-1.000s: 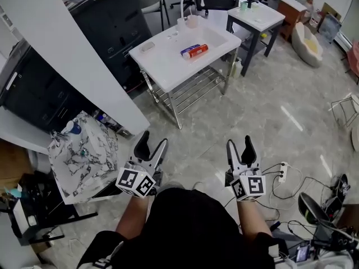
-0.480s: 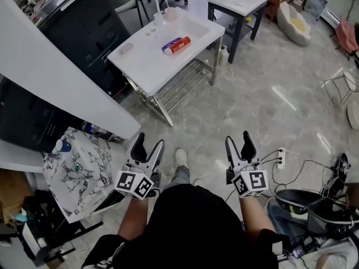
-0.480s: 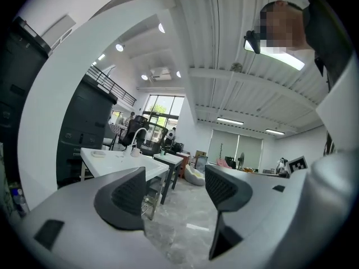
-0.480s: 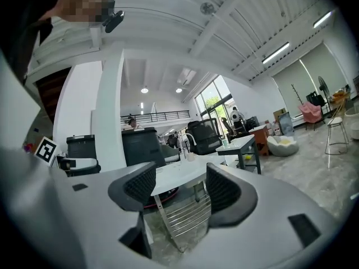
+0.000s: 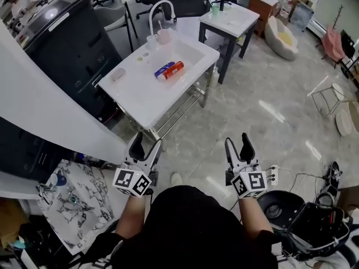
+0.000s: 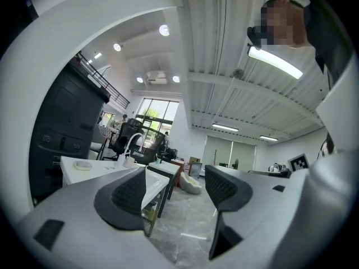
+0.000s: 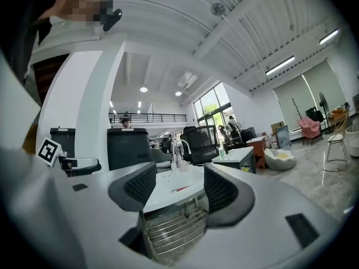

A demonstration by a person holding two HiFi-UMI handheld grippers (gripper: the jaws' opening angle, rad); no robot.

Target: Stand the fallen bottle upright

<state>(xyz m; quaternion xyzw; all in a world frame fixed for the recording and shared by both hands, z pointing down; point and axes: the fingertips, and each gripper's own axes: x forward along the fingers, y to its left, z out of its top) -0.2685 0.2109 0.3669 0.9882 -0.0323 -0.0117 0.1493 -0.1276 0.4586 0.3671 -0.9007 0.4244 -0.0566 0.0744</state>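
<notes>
Finding: since a second ago the white worktop (image 5: 136, 94) has drawn nearer in the head view and now lies ahead and slightly left of both grippers, so I have closed part of the gap, though bare floor (image 5: 263, 111) still separates us. The left gripper (image 5: 147, 142) has its fingers spread wider than a second ago and nothing stands between them; its own view shows only the worktop's edge and the room beyond. The right gripper (image 5: 237, 142) keeps its fingers apart as before, also empty, with the worktop framed in the gap. I judge this the approach stage: neither gripper is within reach and the task itself is not begun. Task item: the bottle (image 5: 169, 70) lies on its side on the worktop, well in from every edge, in the half nearer the faucet (image 5: 159, 7), with a pale cup (image 5: 164, 36) standing beyond it at the far edge. It shows a red length and a blue-and-white length side by side; at this range I cannot tell whether that is one labelled bottle or two items lying together. From the right gripper view it reads only as a thin red streak on the white surface. A dark cabinet (image 5: 67, 43) stands just beside the worktop's left edge, which may limit an approach from that side.
</notes>
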